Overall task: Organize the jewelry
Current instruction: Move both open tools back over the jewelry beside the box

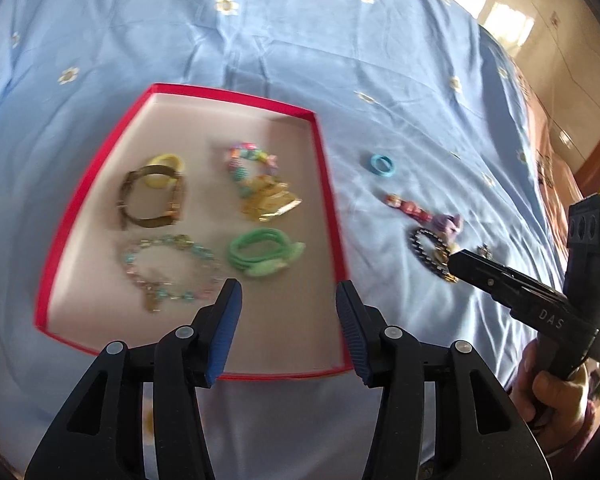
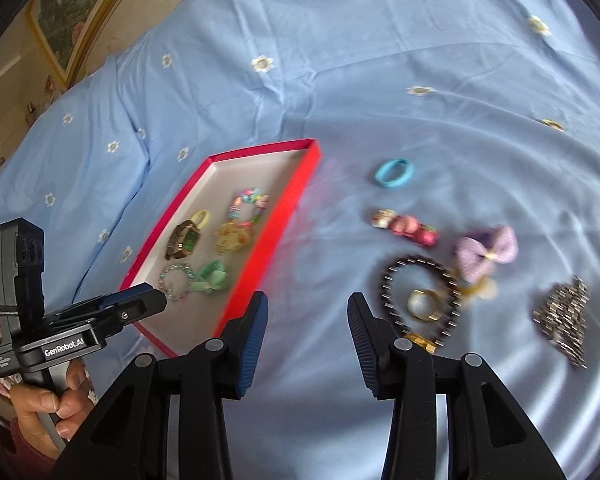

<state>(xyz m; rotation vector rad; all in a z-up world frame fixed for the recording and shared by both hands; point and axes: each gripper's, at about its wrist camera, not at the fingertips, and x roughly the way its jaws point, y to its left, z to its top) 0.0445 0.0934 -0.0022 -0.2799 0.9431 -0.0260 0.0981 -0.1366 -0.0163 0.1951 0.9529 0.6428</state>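
Note:
A red box [image 1: 327, 168] [image 2: 296, 196] lies on the blue bedspread and holds a watch [image 1: 152, 200], a yellow hair tie [image 1: 166, 162], a colourful bead bracelet [image 1: 250, 160], a gold piece [image 1: 270, 202], green hair ties [image 1: 262, 258] and a pale bead bracelet [image 1: 168, 270]. Right of the box on the sheet lie a blue hair ring [image 2: 394, 173], a red bead clip [image 2: 406, 227], a purple bow [image 2: 488, 253], a dark bead bracelet [image 2: 420, 300] around a gold ring [image 2: 424, 305], and a silver chain [image 2: 564, 318]. My left gripper [image 1: 289, 318] is open and empty above the box's near edge. My right gripper [image 2: 307, 330] is open and empty, just left of the dark bracelet.
The blue flowered bedspread [image 2: 340, 80] covers the whole area. A framed picture [image 2: 72, 12] leans at the far left and a tiled floor [image 1: 540, 40] shows past the bed's right edge.

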